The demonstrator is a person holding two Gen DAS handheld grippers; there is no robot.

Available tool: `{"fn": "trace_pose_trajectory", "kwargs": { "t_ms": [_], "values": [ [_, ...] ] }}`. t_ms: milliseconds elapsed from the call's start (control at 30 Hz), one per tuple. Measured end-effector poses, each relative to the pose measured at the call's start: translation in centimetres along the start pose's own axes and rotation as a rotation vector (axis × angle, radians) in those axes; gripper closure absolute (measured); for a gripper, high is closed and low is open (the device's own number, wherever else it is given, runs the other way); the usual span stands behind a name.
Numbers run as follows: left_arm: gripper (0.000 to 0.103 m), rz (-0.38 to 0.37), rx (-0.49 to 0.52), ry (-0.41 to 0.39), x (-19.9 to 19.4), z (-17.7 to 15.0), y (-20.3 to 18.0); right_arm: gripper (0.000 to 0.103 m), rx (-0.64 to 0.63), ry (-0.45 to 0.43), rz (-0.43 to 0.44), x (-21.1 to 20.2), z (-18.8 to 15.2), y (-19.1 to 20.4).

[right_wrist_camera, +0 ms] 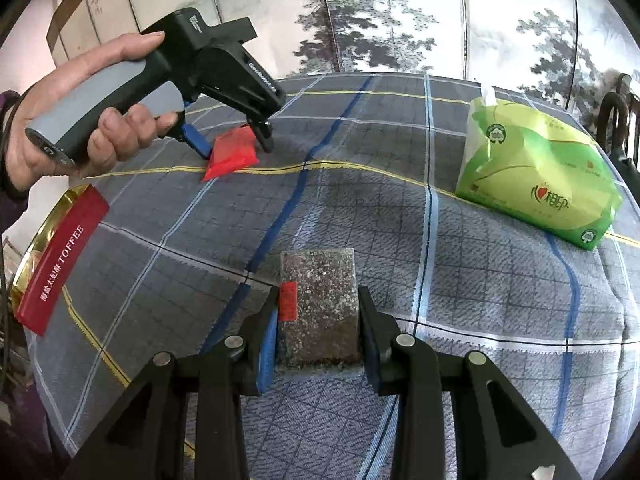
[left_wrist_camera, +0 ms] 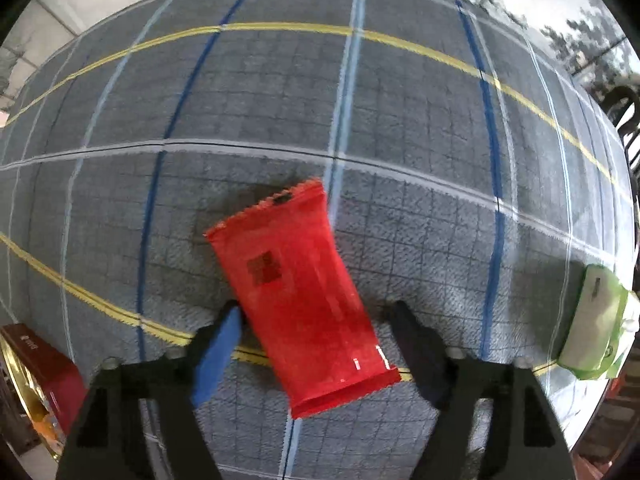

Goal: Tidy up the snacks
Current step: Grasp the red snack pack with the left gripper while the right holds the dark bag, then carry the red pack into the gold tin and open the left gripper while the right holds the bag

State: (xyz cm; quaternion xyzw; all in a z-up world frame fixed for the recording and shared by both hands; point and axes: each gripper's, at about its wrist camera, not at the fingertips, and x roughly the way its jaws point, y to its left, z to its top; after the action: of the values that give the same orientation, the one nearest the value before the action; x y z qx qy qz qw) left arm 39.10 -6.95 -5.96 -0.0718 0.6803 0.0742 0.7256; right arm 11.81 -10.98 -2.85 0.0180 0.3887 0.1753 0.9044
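A red snack packet (left_wrist_camera: 298, 292) lies flat on the checked tablecloth (left_wrist_camera: 280, 120). My left gripper (left_wrist_camera: 316, 320) is open, its fingers on either side of the packet's near half, just above the cloth. The right wrist view shows that gripper (right_wrist_camera: 236, 142) over the same red packet (right_wrist_camera: 232, 154). My right gripper (right_wrist_camera: 318, 320) is shut on a dark speckled snack bar (right_wrist_camera: 318, 304) with a red label, held low over the cloth.
A red and gold toffee tin (right_wrist_camera: 60, 264) sits at the table's left edge, also in the left wrist view (left_wrist_camera: 38, 376). A green tissue pack (right_wrist_camera: 536, 176) lies at the right side. A dark chair (right_wrist_camera: 618, 120) stands beyond the right edge.
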Motion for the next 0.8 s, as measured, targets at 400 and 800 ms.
{"fn": "trace_pose_trajectory", "kwargs": {
  "t_ms": [400,800],
  "values": [
    [0.057,-0.092,0.17,-0.184,-4.2,-11.3,6.7,0.07,-0.02,0.005,-0.057,0.2,0.1,0.6],
    [0.057,-0.075,0.291,-0.441,-8.2,-26.4,9.7,0.07,-0.044,0.013,-0.105,0.4,0.1,1.1]
  ]
}}
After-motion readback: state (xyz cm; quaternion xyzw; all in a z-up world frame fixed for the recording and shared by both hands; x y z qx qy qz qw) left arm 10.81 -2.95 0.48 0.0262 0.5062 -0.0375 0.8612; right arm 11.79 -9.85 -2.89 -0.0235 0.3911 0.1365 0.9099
